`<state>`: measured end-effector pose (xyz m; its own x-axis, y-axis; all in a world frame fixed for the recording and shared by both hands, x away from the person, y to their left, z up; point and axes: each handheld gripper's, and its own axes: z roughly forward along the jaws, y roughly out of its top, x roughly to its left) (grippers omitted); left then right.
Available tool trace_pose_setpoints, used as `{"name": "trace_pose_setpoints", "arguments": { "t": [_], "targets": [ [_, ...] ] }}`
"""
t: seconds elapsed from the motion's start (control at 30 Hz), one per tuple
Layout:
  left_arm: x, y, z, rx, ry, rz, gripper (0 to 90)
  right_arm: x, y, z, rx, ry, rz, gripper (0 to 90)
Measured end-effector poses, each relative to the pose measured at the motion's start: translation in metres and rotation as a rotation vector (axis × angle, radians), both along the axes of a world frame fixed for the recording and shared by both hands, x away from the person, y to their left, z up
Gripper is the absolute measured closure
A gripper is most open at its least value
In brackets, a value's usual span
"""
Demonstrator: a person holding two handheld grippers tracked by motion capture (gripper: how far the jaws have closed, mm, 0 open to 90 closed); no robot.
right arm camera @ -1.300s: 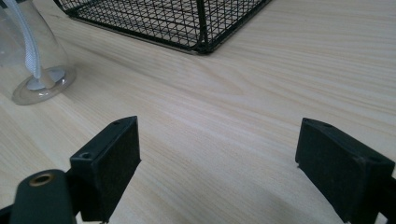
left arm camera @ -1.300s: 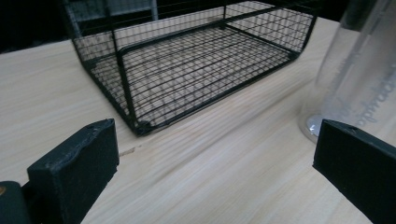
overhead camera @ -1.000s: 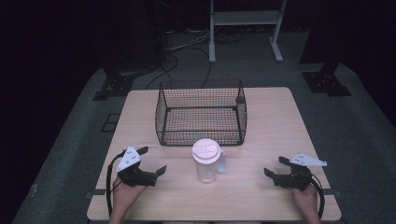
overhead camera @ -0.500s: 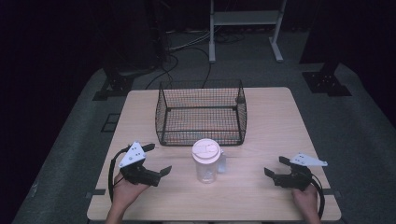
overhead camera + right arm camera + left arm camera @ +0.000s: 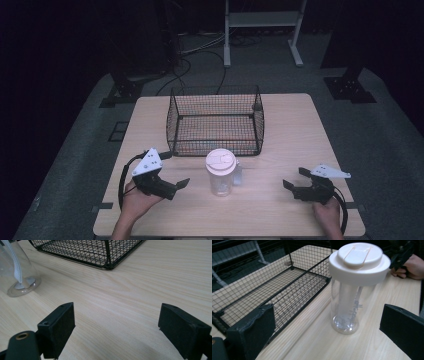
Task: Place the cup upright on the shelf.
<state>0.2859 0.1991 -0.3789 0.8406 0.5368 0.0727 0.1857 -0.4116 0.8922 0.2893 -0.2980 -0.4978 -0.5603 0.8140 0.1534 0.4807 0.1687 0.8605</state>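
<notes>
A clear plastic tumbler with a white lid stands upright on the wooden table, just in front of a black wire basket. My left gripper is open to the left of the tumbler and points at it without touching. In the left gripper view the tumbler stands ahead between the spread jaws, with the basket on the left. My right gripper is open at the front right, with nothing between its jaws. The right gripper view shows the tumbler's base at far left and a basket corner.
The basket holds nothing that I can see. Bare tabletop lies between the right gripper and the tumbler. A metal stand, cables and dark floor lie beyond the table's far edge. The other hand shows behind the tumbler.
My left gripper has shifted slightly right toward the tumbler and turned to face it. The right gripper, tumbler and basket have not moved.
</notes>
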Motion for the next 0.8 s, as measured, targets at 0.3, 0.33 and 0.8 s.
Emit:
{"name": "trace_pose_setpoints", "arguments": {
  "t": [0.3,0.33,0.8],
  "targets": [
    [0.000,-0.013,0.010,0.026,0.019,-0.060,0.0,0.000,0.000,0.000,0.003,-0.002,0.003,12.9],
    [0.000,-0.015,0.011,0.029,0.020,-0.066,0.0,0.000,0.000,0.000,0.005,-0.001,0.003,12.9],
    [0.007,-0.034,0.019,0.067,0.035,-0.128,0.0,0.000,0.000,0.000,0.005,-0.003,0.007,12.9]
  ]
}}
